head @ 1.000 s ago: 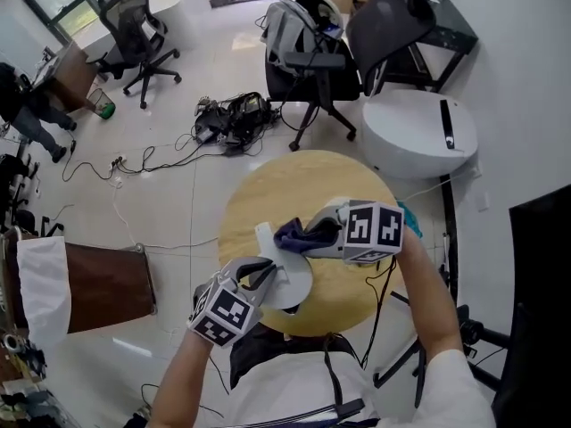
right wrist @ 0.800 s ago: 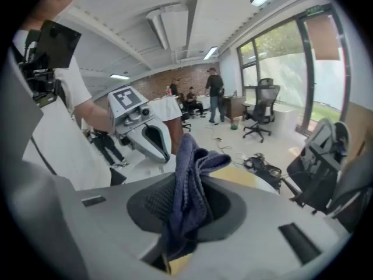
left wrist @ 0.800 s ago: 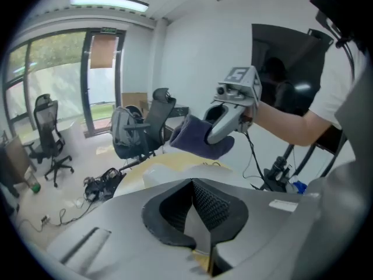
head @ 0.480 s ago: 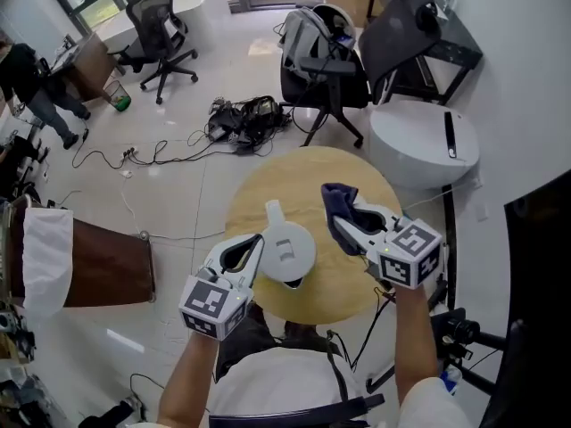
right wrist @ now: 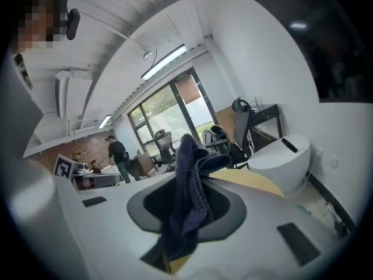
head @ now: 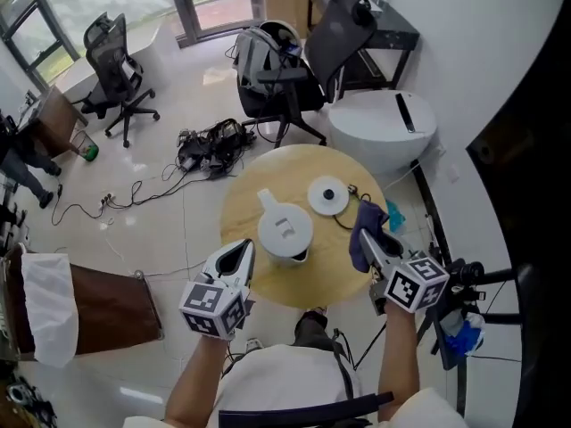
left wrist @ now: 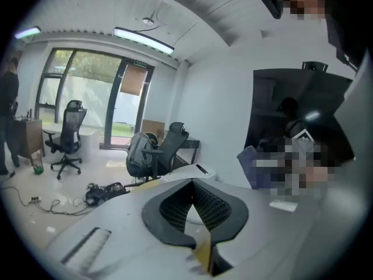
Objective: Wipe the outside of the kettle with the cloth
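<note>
Standing on the round wooden table [head: 294, 168], the white kettle [head: 285, 232] sat just beside its round base [head: 328, 196], not on it. The dark blue cloth [head: 364, 230] hung pinched in the right gripper [head: 373, 243] over the table's right edge, the jaws clamped on its folds. The left gripper [head: 239, 255] hovered near the kettle, jaws pressed together with nothing between them.

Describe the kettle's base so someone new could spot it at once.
Find the round wooden table. Two white things sit on it: the tall kettle and, to its right, the base. The base is the flat disc with a dark centre.
</note>
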### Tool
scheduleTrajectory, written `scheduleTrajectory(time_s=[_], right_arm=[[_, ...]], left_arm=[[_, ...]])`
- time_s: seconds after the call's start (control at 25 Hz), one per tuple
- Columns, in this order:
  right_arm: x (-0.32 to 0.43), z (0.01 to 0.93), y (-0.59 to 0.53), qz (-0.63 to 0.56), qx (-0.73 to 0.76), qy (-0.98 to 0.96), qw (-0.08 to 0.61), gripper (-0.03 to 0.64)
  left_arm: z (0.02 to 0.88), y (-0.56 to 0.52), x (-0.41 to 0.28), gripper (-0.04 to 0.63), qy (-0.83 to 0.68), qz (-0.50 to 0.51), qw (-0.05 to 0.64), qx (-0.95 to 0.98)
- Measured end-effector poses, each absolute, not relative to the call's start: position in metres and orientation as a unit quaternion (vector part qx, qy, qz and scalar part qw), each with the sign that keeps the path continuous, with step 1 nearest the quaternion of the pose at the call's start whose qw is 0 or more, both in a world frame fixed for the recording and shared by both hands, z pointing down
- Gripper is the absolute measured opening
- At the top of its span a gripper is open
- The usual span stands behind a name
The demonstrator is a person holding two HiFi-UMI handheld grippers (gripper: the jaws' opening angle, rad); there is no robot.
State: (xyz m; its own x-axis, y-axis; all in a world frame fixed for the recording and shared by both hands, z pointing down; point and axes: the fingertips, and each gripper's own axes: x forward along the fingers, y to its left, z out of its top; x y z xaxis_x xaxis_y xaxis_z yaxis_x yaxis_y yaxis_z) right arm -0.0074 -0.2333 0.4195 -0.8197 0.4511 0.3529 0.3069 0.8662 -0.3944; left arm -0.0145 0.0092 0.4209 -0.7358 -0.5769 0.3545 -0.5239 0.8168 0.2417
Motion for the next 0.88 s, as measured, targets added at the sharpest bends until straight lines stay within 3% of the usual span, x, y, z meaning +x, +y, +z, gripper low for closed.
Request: scheduleTrajectory(time_s=[0.48,0.88], right_arm=[[0.153,0.417,-0.099,0.140,-0.131,-0.954,0.229,0.095],[0.199,0.439,-0.039,0.119,-0.130,-0.951,0.255,0.095]], left_arm=[[0.448,0.058,0.092,0.002,-0.887,-0.059,0.230,0.396],[0.453,0.084,0.152,0.002,-0.888,-0.058,0.235,0.391]])
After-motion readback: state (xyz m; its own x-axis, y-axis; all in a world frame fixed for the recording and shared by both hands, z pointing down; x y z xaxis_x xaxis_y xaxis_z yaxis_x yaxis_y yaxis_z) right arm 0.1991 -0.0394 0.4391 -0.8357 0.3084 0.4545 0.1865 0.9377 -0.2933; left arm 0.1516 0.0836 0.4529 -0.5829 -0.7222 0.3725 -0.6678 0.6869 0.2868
